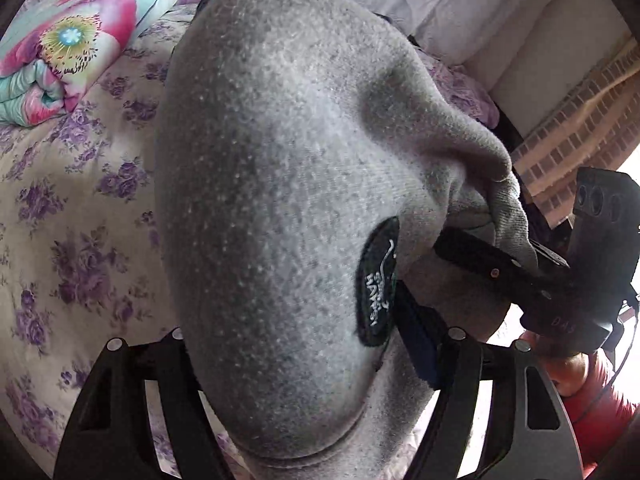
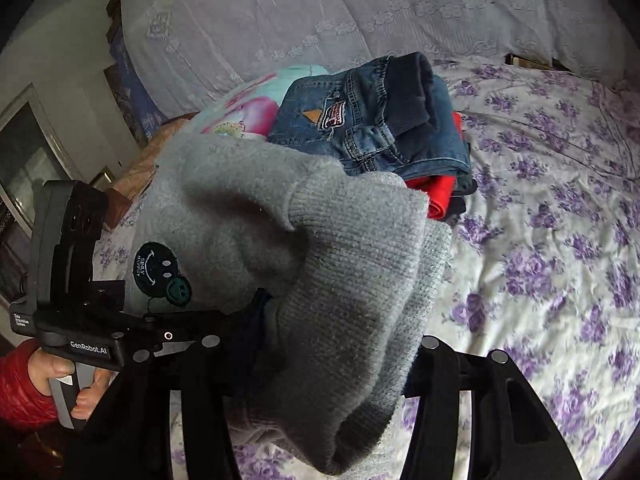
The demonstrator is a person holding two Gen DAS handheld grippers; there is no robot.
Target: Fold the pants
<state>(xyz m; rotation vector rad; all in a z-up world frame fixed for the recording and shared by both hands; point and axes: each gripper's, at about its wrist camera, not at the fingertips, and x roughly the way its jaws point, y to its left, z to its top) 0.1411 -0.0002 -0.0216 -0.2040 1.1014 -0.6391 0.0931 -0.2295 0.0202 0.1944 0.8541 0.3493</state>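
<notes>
Grey knit pants (image 1: 272, 208) with a dark smiley patch (image 1: 378, 284) hang lifted above the floral bed sheet (image 1: 72, 200). My left gripper (image 1: 316, 360) is shut on the pants, which drape over its fingers. In the right wrist view the pants (image 2: 328, 280) bunch between the fingers of my right gripper (image 2: 320, 364), which is shut on their ribbed band. The right gripper also shows in the left wrist view (image 1: 500, 268), clamped on the cloth edge. The left gripper shows in the right wrist view (image 2: 180, 332), close beside the right one.
A stack of folded clothes, jeans (image 2: 384, 120) on top with red fabric (image 2: 440, 196) below, lies on the bed behind the pants. A rolled floral quilt (image 1: 68, 44) lies at the far left. A pale lace cover (image 2: 320, 12) is at the head.
</notes>
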